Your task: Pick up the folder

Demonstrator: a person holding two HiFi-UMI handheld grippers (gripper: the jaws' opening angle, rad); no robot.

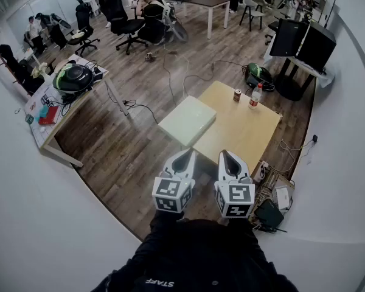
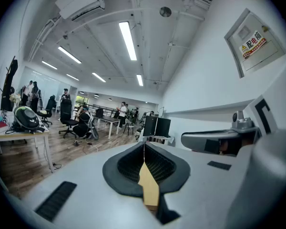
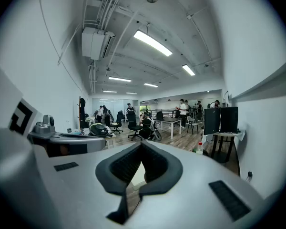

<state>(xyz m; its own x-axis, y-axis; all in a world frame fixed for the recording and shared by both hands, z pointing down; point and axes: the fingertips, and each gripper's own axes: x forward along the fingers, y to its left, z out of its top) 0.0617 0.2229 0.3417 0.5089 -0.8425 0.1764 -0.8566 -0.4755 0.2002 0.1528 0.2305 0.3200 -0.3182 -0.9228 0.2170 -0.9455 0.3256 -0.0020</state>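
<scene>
The folder (image 1: 188, 120) is a pale, flat rectangle lying on the near left corner of a light wooden table (image 1: 246, 129). Both grippers are held side by side close to my body, short of the table and above the wood floor. My left gripper (image 1: 184, 154) points toward the folder with its jaws shut and nothing between them; its tips meet in the left gripper view too (image 2: 144, 144). My right gripper (image 1: 226, 156) sits just to its right, also shut and empty (image 3: 141, 144). A pale strip of the folder (image 3: 138, 173) shows through the slot below the right jaws.
A can (image 1: 236, 95) and a bottle (image 1: 253, 95) stand at the table's far edge. Cables and a power strip (image 1: 274, 196) lie on the floor to the right. A white desk with a helmet (image 1: 73, 78) stands left; chairs, monitors (image 1: 304, 41) and people are farther back.
</scene>
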